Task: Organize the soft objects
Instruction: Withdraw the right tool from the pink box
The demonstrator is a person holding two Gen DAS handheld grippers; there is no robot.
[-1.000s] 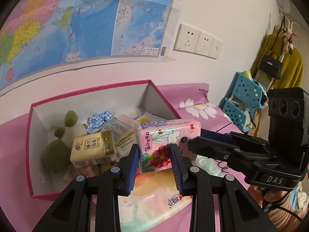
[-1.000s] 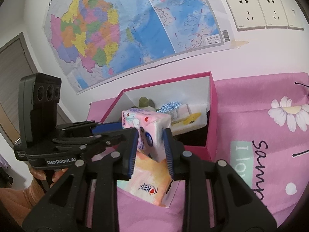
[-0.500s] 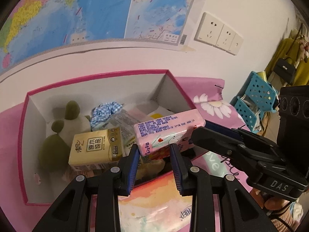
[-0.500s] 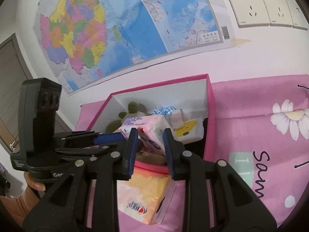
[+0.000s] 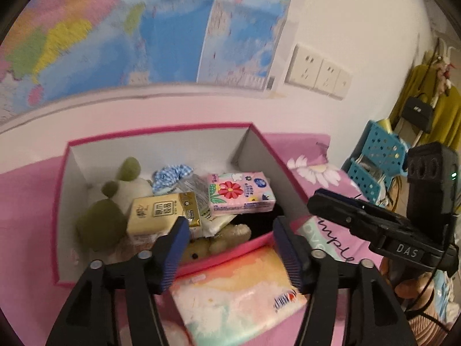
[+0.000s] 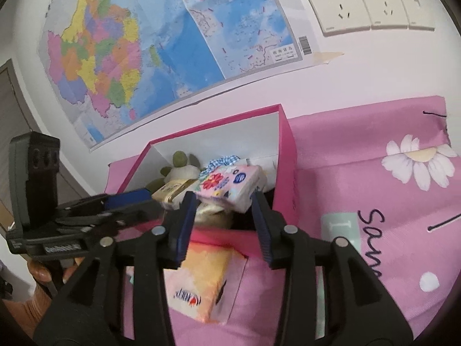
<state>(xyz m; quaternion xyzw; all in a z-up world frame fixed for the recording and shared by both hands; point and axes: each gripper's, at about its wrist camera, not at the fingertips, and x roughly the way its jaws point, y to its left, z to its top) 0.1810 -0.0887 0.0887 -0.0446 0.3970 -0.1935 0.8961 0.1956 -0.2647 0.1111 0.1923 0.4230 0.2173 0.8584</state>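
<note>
A pink flowered tissue pack lies loose on the heap inside the pink-rimmed box. My left gripper hovers just short of it; its jaws are opening and nothing is between them. My right gripper comes in from the right, also opening, its pads clear of the pack. Beside the pack in the box sit a yellow tissue pack, a green plush, a blue checked scrunchie and a brown bear. A pastel orange tissue pack lies outside, against the box's front wall.
The box stands on a pink daisy-print cloth against a white wall with a map and sockets. To the right are a blue perforated basket, a yellow garment and a black bag. A hand holds the left gripper.
Both grippers, shut on the pink pack a second ago, carried it over the box. Their jaws have now spread and the pack has dropped onto the heap inside.
</note>
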